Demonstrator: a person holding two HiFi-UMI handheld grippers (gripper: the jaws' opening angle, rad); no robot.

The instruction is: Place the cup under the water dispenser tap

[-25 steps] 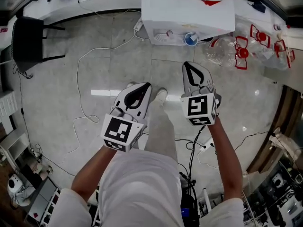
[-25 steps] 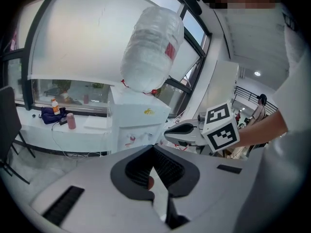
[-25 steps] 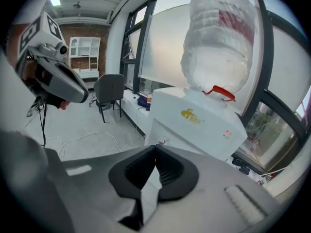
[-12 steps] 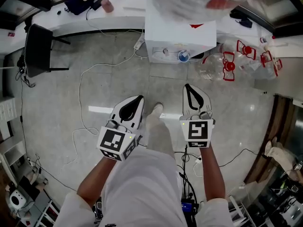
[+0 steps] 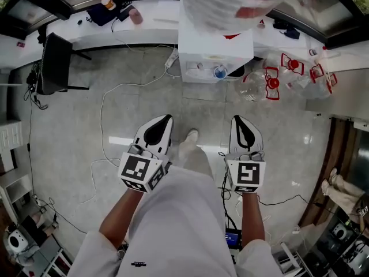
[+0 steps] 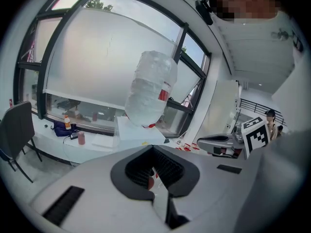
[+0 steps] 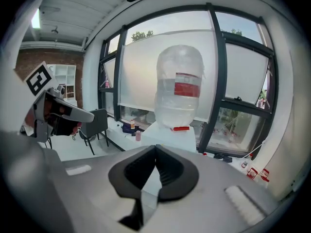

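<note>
Head view: cup (image 5: pixel 219 72) well beyond right claw (image 5: pixel 240 120)

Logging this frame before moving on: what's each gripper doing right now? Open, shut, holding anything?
Left gripper: shut, nothing between its jaws.
Right gripper: shut, nothing between its jaws.

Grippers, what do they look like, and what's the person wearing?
Both the left gripper and right gripper are white tapered shells whose jaws have ribbed black lining. Each carries a white cube with black square markers. The person wears white short sleeves and pale trousers.
</note>
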